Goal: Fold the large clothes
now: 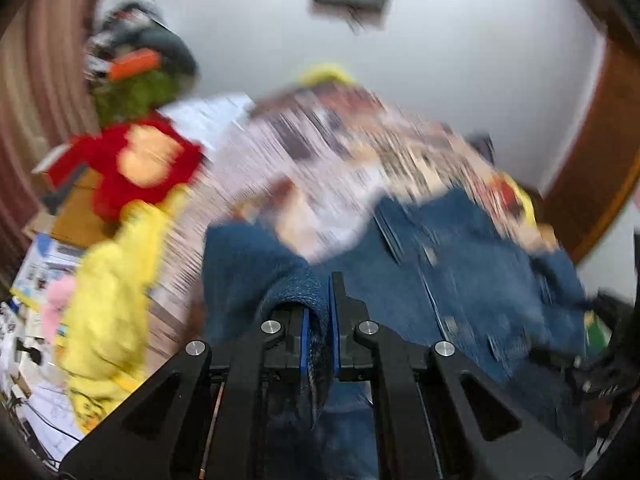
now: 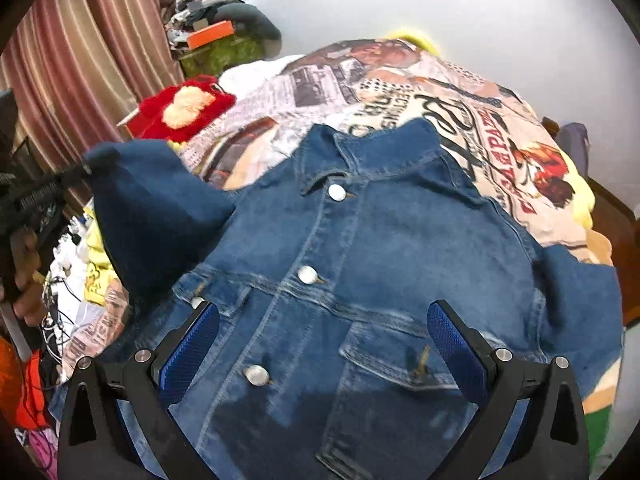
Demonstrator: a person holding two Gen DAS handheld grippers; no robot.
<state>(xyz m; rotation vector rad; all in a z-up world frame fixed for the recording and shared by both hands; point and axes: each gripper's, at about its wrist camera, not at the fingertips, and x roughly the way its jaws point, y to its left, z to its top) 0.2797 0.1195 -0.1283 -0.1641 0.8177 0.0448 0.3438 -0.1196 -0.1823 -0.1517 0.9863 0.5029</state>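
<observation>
A blue denim jacket (image 2: 360, 248) lies front up on a bed, buttoned with silver buttons, collar toward the far side. My left gripper (image 1: 320, 300) is shut on the jacket's sleeve (image 1: 296, 280) and holds it lifted; that view is motion blurred. In the right wrist view the raised sleeve (image 2: 152, 208) stands up at the left, with the left gripper (image 2: 86, 169) dark and small at its tip. My right gripper (image 2: 324, 316) is open and empty, hovering over the jacket's lower front between the two chest pockets.
The bed carries a newspaper-print cover (image 2: 420, 92). A red plush toy (image 2: 188, 108) and yellow cloth (image 1: 108, 300) lie at the left. A striped curtain (image 2: 80, 52), clutter and cables (image 2: 60, 300) fill the left side. A wooden bed frame (image 2: 616, 208) is at the right.
</observation>
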